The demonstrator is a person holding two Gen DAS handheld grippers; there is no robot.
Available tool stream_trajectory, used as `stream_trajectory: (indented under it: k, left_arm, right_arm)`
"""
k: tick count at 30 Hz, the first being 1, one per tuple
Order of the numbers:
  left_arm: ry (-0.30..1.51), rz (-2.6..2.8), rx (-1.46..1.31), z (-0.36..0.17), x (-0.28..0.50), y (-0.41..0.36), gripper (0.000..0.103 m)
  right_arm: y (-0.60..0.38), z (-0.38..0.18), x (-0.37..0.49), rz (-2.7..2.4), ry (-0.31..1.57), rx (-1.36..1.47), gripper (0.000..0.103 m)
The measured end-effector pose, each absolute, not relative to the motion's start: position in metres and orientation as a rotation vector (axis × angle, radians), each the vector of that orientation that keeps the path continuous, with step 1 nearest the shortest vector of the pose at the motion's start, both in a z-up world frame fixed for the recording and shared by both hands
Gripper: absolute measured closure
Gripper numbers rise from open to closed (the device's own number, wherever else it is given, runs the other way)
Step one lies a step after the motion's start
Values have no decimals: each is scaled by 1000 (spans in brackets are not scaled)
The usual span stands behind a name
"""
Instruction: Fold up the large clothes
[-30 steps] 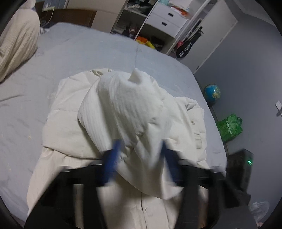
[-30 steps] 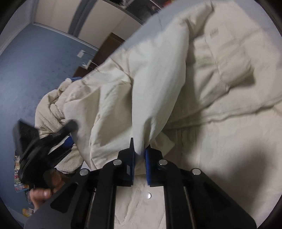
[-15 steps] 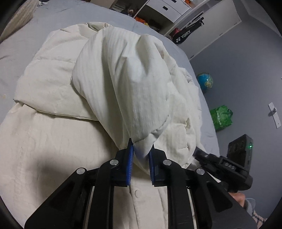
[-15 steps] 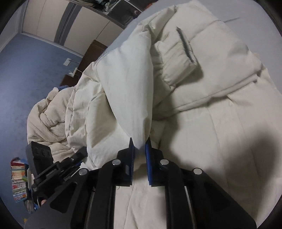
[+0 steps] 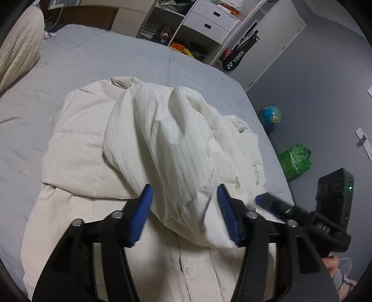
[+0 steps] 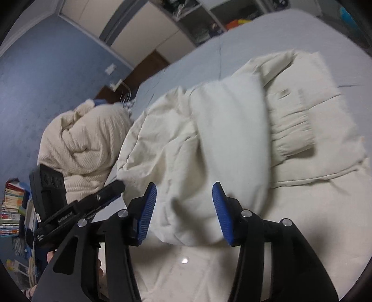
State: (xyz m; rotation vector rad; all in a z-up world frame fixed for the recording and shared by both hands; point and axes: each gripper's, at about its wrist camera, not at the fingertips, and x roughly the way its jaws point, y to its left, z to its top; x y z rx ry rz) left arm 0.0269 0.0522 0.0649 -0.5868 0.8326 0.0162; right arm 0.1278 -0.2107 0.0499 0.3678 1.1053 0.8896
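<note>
A cream padded jacket lies spread on the grey-blue bed, snap buttons toward me. A loose white fold of the jacket is heaped over its middle. My left gripper has its jaws opening; the fold's lower edge lies slack between the blue pads, and they do not press on it. In the right wrist view the same fold hangs between the opening jaws of my right gripper, also unpinched. A sleeve cuff rests on the jacket to the right. Each gripper shows beside the other: right gripper, left gripper.
A cream knitted blanket is bunched at the bed's head. Beyond the bed stand white drawers and a racket bag. A globe and a green bag sit on the floor at the right; stacked books are at the left.
Half a second ago both grippers were shut on the fold's edge; now both sets of jaws stand apart and the fold has dropped onto the jacket. Both views have pulled back a little.
</note>
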Motion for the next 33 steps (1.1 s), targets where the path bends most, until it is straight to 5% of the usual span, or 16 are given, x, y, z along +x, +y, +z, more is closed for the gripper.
stream_trajectory:
  k: [4,6,9,17,26,33]
  left_arm:
    - [851,-10,-629,60,35,53,84]
    - [860,-2,-615,59,34,53,88]
    - [870,7,-618,52,28,55,89]
    - [919,-32,-684,22,13,48,89]
    - [1010,44,-701,-13,10,55,89]
    - [983,26,-758,-23,1,59,89]
  right_arm:
    - [-191,29,129,904,1219,332,61]
    - [-186,27,123,958,1217,318,91]
    - [-191,39,108,1015,1141,261,97]
    - [-223,56,78,1027,996,184,98]
    - [-200,12,69,994,1116,58,96]
    - [-210,35,88,1008,1083,220,78]
